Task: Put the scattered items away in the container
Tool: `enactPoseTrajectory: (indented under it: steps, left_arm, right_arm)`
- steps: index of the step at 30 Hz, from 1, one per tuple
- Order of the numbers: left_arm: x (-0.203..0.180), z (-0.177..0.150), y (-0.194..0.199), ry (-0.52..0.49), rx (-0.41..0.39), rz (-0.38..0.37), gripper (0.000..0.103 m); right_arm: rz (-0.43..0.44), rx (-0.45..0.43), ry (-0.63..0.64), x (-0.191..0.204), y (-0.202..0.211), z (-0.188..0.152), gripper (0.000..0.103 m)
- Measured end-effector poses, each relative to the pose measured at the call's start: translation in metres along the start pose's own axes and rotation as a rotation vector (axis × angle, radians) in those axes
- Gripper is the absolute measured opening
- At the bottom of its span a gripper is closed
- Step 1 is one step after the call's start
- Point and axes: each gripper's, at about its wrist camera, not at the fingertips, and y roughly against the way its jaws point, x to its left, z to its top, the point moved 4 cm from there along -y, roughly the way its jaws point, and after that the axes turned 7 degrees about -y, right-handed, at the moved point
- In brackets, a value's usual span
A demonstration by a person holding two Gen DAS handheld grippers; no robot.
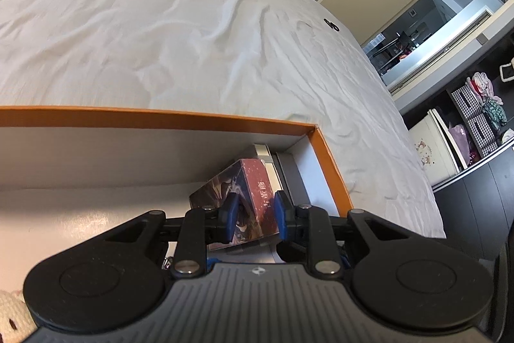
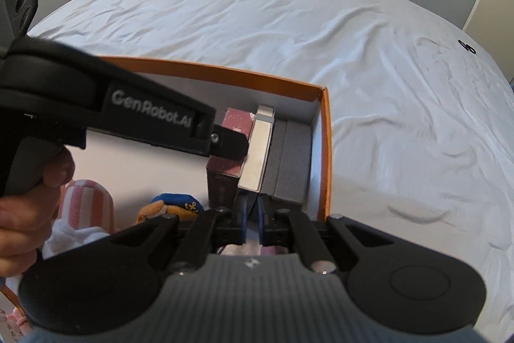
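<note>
An orange-rimmed box (image 1: 331, 169) with white inner walls stands on the bed; it also shows in the right wrist view (image 2: 326, 150). In its right end stand a dark red illustrated box (image 1: 244, 192), a white-silver box (image 2: 258, 150) and a grey foam block (image 2: 289, 159). My left gripper (image 1: 255, 219) is inside the box, fingers slightly apart on either side of the red box's near edge; contact is unclear. Its arm (image 2: 128, 114) crosses the right wrist view. My right gripper (image 2: 252, 219) hovers over the box's near right corner, its fingers nearly together, with nothing seen between them.
A plush toy with a blue cap (image 2: 173, 208) and a pink striped item (image 2: 86, 208) lie in the box's left part. A small black object (image 2: 467, 47) lies far right on the white sheet (image 2: 289, 21). A door and shelves stand beyond the bed (image 1: 465, 124).
</note>
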Motion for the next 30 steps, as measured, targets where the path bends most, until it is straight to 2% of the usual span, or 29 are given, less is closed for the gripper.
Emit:
enactPoseTrajectory:
  steps: [5, 8, 16, 23, 30]
  left_arm:
    - [-0.0004, 0.0017, 0.0024, -0.005, -0.002, 0.006, 0.028]
    - [-0.0003, 0.0022, 0.0031, 0.007, 0.000, 0.007, 0.028]
    - [0.0023, 0.0047, 0.0052, 0.029, 0.005, 0.024, 0.028]
    - [0.0058, 0.0057, 0.0041, 0.060, 0.004, 0.017, 0.028]
    - [0.0051, 0.0075, 0.0030, 0.083, 0.000, 0.027, 0.028]
  right_arm:
    - [0.004, 0.014, 0.003, 0.0014, 0.0045, -0.0007, 0.009]
    - [0.017, 0.027, -0.015, 0.0005, 0.0080, -0.0028, 0.019]
    - [-0.018, -0.010, -0.077, 0.0010, 0.0034, 0.0001, 0.028]
    - [-0.029, -0.011, -0.102, 0.0058, -0.0013, 0.0019, 0.032]
    - [-0.064, -0.054, -0.212, 0.0020, 0.0028, 0.0001, 0.034]
